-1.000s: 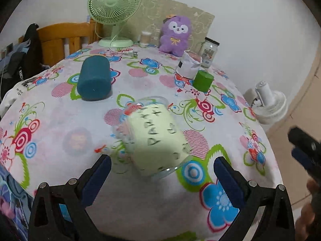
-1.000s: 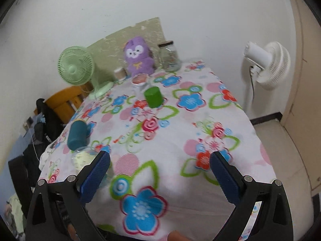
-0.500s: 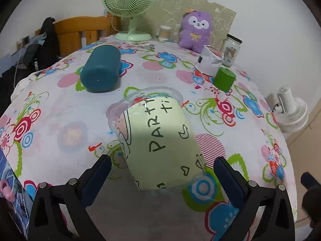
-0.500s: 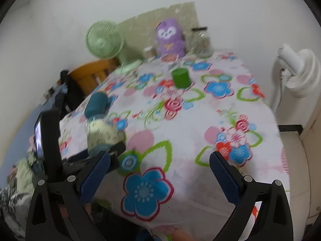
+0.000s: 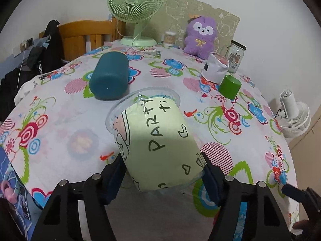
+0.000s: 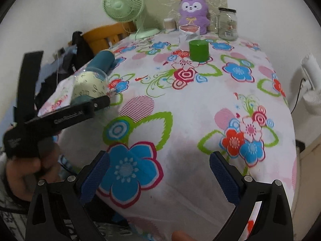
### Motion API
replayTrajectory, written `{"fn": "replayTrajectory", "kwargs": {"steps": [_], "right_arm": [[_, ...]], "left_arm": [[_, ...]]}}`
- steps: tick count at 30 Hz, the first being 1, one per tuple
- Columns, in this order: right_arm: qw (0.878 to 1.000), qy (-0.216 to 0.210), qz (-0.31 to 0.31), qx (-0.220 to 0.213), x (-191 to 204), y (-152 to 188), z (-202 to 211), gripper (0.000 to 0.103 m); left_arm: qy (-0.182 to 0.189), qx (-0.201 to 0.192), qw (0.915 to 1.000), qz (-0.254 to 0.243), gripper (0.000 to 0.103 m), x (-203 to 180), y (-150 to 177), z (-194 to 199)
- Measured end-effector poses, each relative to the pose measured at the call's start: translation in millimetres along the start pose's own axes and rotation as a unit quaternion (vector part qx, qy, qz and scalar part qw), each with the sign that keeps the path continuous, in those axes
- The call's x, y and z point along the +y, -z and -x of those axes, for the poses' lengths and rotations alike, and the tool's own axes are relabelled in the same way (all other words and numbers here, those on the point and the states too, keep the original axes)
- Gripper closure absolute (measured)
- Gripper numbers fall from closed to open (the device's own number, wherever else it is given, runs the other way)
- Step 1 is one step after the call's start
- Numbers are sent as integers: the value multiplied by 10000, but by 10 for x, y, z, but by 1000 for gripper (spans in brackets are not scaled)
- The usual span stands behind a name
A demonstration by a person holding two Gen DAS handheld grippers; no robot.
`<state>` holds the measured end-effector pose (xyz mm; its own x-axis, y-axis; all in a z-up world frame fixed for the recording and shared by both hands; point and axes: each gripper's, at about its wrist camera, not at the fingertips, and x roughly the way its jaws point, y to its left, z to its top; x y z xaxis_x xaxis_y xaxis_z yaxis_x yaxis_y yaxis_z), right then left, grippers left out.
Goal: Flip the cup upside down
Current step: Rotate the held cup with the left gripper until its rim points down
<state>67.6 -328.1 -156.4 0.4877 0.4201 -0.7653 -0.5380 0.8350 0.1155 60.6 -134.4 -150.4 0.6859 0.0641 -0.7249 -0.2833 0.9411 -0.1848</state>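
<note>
Clear plastic cup (image 5: 154, 138) with pale green sleeve, lettered "PARTY" — pinched near its base by the jaws of the left gripper (image 5: 163, 168). It lies tilted, its open rim pointing away toward 12 o'clock in the left wrist view. In the right wrist view the same cup (image 6: 88, 86) sits at 9 o'clock, over the worktop's left edge; whether it touches the cloth cannot be told.

Right gripper (image 6: 159, 173) — jaws spread wide, nothing between them, over a blue flower on the floral worktop (image 6: 180, 104).

Other items on the worktop (left wrist view):
- Teal cylinder (image 5: 109, 76), lying on its side at 11 o'clock of the cup, just beyond its rim.
- Green cup (image 5: 229, 86), mouth down, at 2 o'clock.
- White paper-wrapped container (image 5: 214, 68), just behind the green cup.
- Glass jar (image 5: 236, 56) with dark lid, at the far right edge.
- Purple plush toy (image 5: 200, 36), at the back against a patterned board.
- Green desk fan (image 5: 136, 2), at the far edge, 12 o'clock.

Beyond the worktop: white floor fan (image 5: 294, 116) at 3 o'clock.
</note>
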Motion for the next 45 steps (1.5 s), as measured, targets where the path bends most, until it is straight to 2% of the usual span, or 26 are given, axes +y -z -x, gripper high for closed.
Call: {"fn": "replayTrajectory", "kwargs": {"steps": [5,12,17,22,29,33,37,41,45], "right_arm": [[9999,-58,75,-94,36,-81,-2,3],[9989,-249,374,-111,268,-156,-80,3],[9975,-354,614,-59,501,-166,-177,3],[9965,-469,690,-30,670,-193,-262,3],[9950,-595,806,6,839,-210,-344,3],[9944,-606,866,58,905,-214,-377,3],[9941,-621,881,76,937,-210,-385,3],[9946,-579,858,94,943,-200,-393,3],[9951,-544,821,112,923,-195,-384,3]], "left_arm": [[22,62,9998,-186,33,34,-66,90],[270,505,9976,-378,33,160,-173,227],[252,411,9972,-580,33,286,-295,403],[261,498,9942,-920,33,398,-409,525],[213,853,9849,-1490,33,539,-483,597],[178,1126,9763,-1838,33,574,-520,586],[186,1190,9704,-2095,32,558,-524,603],[315,1107,9722,-2038,32,556,-479,554],[491,1090,9759,-1828,32,573,-265,343]]}}
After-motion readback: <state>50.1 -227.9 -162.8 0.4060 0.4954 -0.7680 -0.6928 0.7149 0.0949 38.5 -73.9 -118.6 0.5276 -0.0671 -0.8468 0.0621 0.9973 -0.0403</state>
